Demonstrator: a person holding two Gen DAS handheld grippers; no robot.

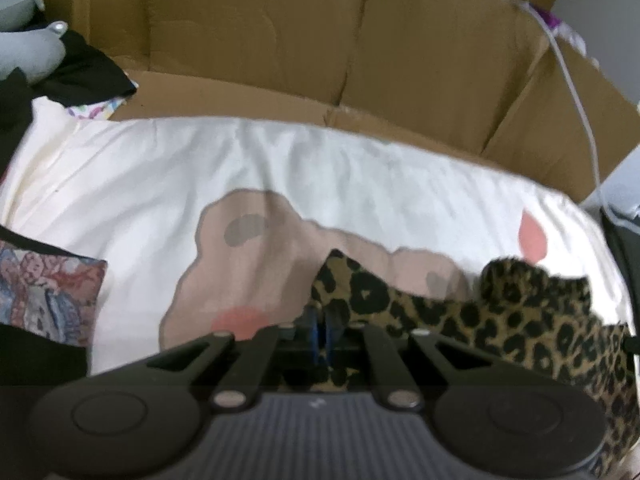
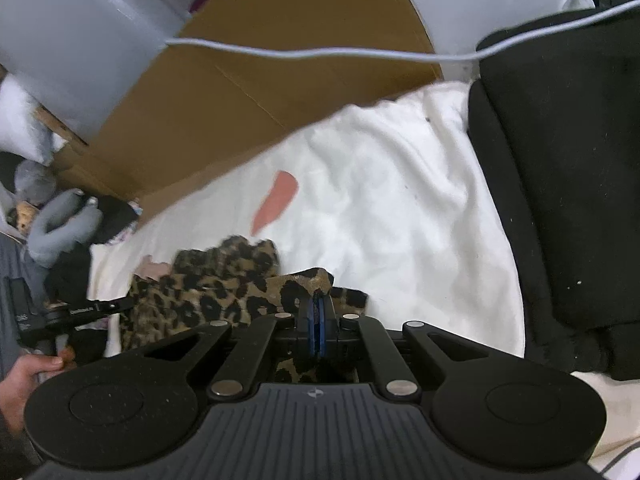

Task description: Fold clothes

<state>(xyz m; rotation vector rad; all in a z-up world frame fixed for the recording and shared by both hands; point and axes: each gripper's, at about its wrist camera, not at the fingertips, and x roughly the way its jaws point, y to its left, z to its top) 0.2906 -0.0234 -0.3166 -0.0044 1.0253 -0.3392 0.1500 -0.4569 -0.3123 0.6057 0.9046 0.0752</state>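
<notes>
Closest to us, the left gripper (image 1: 322, 326) has its two blue pads pressed together, and a corner of the leopard-print garment (image 1: 532, 320) comes up between them, so we judge it is pinched there. The right gripper (image 2: 317, 322) looks the same: its pads are nearly closed and an edge of the same leopard cloth rises between them. Part of the cloth also shows under each gripper body.

The relation that matters for the coming move is this one. From the left gripper, the garment runs away to the right; from the right gripper, it runs away to the left. So the long axis of the cloth lies between the two tools, and each tool holds one end of it. Between the two grips the fabric is bunched and wrinkled, not stretched. We cannot tell whether it is already folded once or only gathered, because the layers are not clear in these views. In the right wrist view the other tool and a hand (image 2: 24, 376) appear at the left edge.

Farther away, the garment rests on a white blanket (image 1: 280, 160) with a beige bear figure. Behind the blanket stands a cardboard box wall (image 1: 280, 40), and a white cable (image 2: 320, 54) hangs across it. Other clothes lie at the left side (image 1: 52, 288).
</notes>
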